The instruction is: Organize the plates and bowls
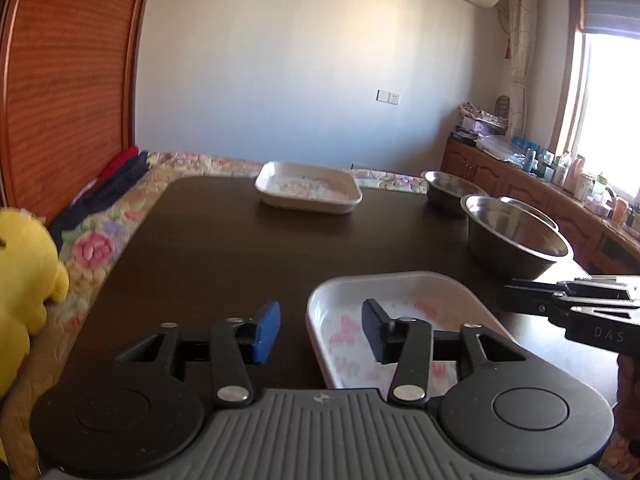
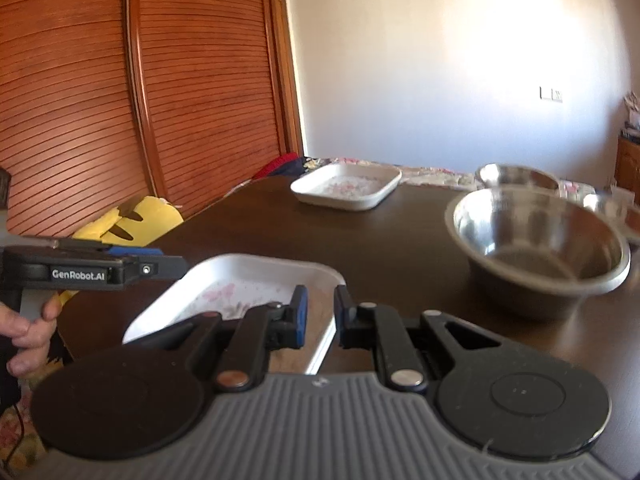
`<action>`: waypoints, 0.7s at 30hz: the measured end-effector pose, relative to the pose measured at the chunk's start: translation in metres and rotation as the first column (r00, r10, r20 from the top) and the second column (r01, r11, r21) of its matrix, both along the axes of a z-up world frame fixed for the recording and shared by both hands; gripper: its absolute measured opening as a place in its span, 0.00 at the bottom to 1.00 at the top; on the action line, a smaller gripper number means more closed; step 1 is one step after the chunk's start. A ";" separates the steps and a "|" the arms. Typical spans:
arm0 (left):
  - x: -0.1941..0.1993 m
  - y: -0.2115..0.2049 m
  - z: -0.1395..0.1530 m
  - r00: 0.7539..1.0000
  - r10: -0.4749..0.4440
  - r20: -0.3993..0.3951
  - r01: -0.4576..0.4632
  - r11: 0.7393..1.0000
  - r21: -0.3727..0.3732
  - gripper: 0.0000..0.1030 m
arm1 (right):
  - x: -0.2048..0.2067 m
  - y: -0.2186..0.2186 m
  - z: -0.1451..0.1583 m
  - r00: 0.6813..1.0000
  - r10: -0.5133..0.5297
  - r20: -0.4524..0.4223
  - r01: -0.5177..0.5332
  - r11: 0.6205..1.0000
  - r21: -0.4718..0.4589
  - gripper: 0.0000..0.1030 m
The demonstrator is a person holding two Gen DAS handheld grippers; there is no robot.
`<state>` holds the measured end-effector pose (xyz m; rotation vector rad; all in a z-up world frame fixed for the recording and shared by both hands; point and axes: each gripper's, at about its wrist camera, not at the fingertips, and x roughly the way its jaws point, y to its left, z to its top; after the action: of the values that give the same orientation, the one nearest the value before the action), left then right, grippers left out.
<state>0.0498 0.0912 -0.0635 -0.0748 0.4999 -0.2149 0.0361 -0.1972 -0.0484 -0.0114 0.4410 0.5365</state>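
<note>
- The left claw [image 1: 322, 330] is wide open over the near white plate's [image 1: 404, 292] rim, holding nothing.
- The right claw [image 2: 320, 316] is open just a little around that plate's edge.

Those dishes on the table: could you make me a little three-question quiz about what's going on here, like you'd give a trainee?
1. True or false: the left gripper is open, its fingers either side of the near plate's rim.
2. How many steel bowls stand on the table?
3. Which gripper's fingers stand closer together? A) left B) right

Key
1. True; it has not shut on the rim.
2. Three: the near bowl, the far bowl, and a third bowl partly hidden behind the near one.
3. B; the right gripper shows only a narrow gap, set about the near plate's edge.
</note>
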 end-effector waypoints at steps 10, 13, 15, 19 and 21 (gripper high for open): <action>0.051 -0.004 0.024 0.999 -0.019 0.040 0.015 0.996 0.085 0.56 | 0.059 0.008 0.036 0.999 0.026 0.018 -0.025 0.996 -0.081 0.41; 0.069 -0.002 0.027 0.999 -0.022 0.036 0.019 0.995 0.093 0.56 | 0.084 0.015 0.039 0.999 0.026 -0.024 -0.028 0.997 -0.077 0.41; 0.080 0.000 0.028 0.999 -0.021 0.033 0.018 0.995 0.096 0.56 | 0.098 0.021 0.039 0.999 0.026 -0.046 -0.030 0.996 -0.081 0.41; 0.102 0.005 0.028 0.999 -0.019 0.027 0.016 0.995 0.098 0.56 | 0.121 0.035 0.037 0.997 0.029 -0.077 -0.036 0.995 -0.095 0.41; 0.114 0.007 0.027 1.000 -0.020 0.013 0.019 0.996 0.092 0.56 | 0.131 0.043 0.036 0.995 0.025 -0.095 -0.035 0.994 -0.106 0.41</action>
<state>0.1634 0.0986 -0.0365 0.0215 0.4960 -0.2114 0.1671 -0.1546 -0.0125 -0.0964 0.5614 0.5438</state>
